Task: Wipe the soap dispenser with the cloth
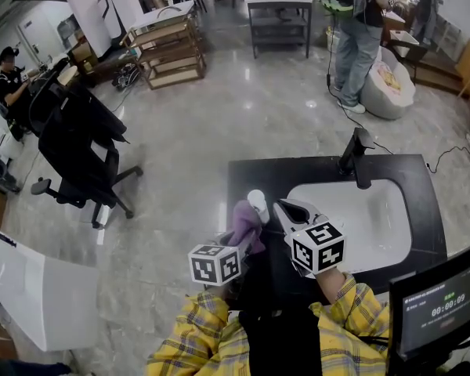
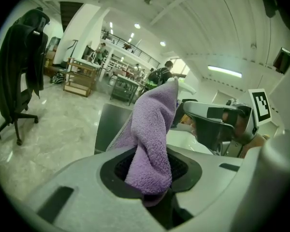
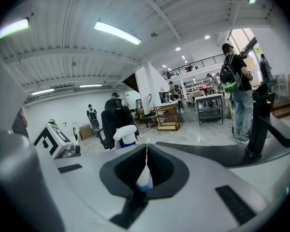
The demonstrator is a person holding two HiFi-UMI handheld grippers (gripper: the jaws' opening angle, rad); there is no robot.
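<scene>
While the left hand-held gripper [image 1: 243, 243] is clamped tight on the cloth [image 1: 245, 222], the right hand-held gripper [image 1: 285, 210] has its jaws pressed together with nothing pinched between them. The right gripper view shows just a thin slit between the ribbed black pads [image 3: 157, 166].

The cloth is a fuzzy purple terry thing, twisted into a loose roll that sticks up out of the left jaws like a soft cone. The soap dispenser [image 1: 256, 202] is a small white pump bottle with a rounded top and a bit of blue under the pump head. It stands upright on the matte black table [image 1: 243, 177], near the left edge and just left of the sink [image 1: 380, 245], a smooth glossy white basin with rounded corners. The cloth tip is right up against the dispenser, though honestly I can't tell if it's touching. A slim black faucet [image 1: 356, 157] sits at the far edge.
</scene>
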